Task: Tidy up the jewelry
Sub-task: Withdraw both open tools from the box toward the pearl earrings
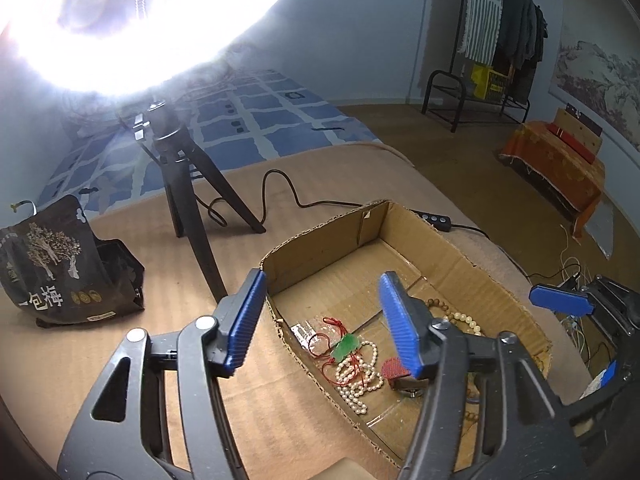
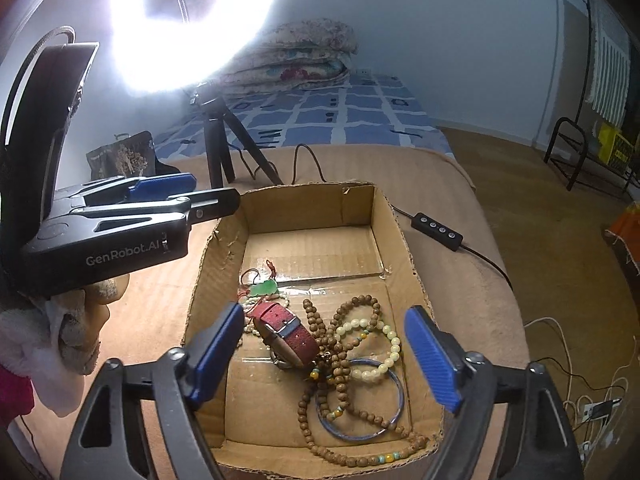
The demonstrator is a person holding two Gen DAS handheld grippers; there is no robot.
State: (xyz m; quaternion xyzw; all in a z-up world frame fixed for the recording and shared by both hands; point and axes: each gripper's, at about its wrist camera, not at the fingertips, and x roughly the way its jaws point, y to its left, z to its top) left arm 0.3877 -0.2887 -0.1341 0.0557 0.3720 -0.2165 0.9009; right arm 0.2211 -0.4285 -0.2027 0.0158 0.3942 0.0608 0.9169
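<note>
An open cardboard box (image 2: 384, 216) (image 1: 472, 264) sits on a tan blanket and holds the jewelry. In it lie a green jade pendant on red cord (image 2: 264, 289) (image 1: 347, 346), a white pearl necklace (image 1: 358, 380), a red-strap watch (image 2: 288, 334) (image 1: 394, 369), brown wooden bead strands (image 2: 340, 360), a pale yellow bead bracelet (image 2: 384, 346) and a blue bangle (image 2: 396, 408). My left gripper (image 1: 324, 322) is open and empty above the box's left side. My right gripper (image 2: 336, 356) is open and empty above the box's near end, over the beads.
A ring light on a black tripod (image 1: 192, 184) stands behind the box, its cable and remote (image 2: 438, 231) beside the box. A black snack bag (image 1: 60, 272) lies at the left. Behind are a blue checked bed, folded quilts (image 2: 296, 56), and a clothes rack (image 1: 500, 40).
</note>
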